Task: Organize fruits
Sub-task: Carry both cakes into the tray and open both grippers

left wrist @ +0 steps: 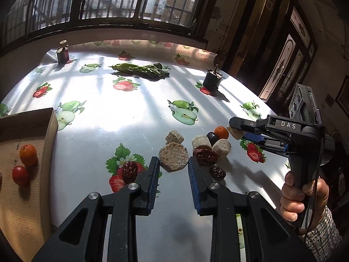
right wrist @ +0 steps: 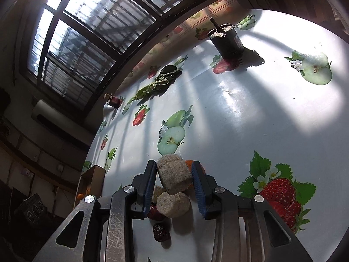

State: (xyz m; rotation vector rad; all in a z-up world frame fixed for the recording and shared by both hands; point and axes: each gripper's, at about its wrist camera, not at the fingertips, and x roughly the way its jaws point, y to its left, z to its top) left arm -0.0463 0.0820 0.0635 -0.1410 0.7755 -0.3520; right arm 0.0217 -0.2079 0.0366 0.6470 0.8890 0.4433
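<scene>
My left gripper hovers over the table with its jaws drawn close and nothing between them. Just beyond its tips lies a big beige round cake, flanked by red dates. A small orange and a dark fruit sit further right among more cakes. My right gripper is shut on a beige round cake, lifted above another cake and a date. A cardboard box at the left holds a tangerine and a small tomato.
A bunch of green leaves lies at the table's far side. A dark can stands far right and a small jar far left. The tablecloth carries printed strawberries and apples. A hand grips the right gripper's handle.
</scene>
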